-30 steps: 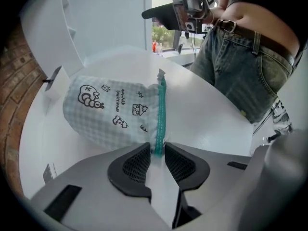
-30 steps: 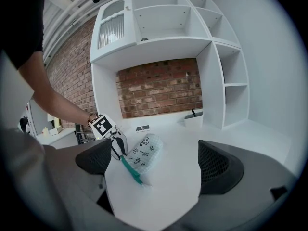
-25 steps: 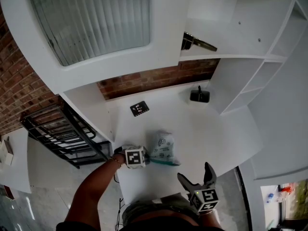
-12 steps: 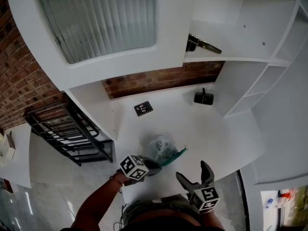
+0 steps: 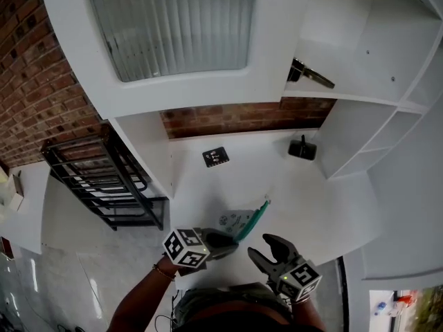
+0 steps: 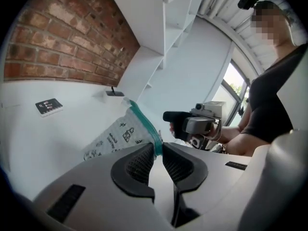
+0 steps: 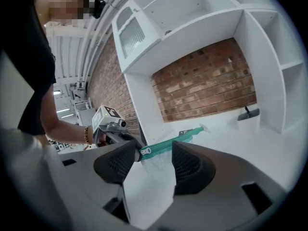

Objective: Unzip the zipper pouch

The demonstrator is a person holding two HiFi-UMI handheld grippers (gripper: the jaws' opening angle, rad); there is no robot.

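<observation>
right gripper view: pull [image 7: 145, 151] sits in the gap between the jaws, close to the pad at that view's left, not yet pinched
right gripper [image 7: 154, 153]: jaws partly apart, just been closing
left gripper [image 6: 158, 146]: clamped on the pouch [image 6: 118, 136] corner at the pull end
pouch place: held up off the table [image 5: 291, 185], between both grippers
zipper [image 7: 173, 141] axis: runs straight away from the right gripper toward the brick wall [image 7: 207, 85]
nearer hand: right; likely next to pinch the pull and draw it along that line

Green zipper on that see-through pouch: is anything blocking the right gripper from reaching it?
Nothing visible does. The jaws of the right gripper, which have just been closing, flank the silver pull of the teal zipper without pressing it; the left gripper pinches a corner of the translucent printed pouch.
</observation>
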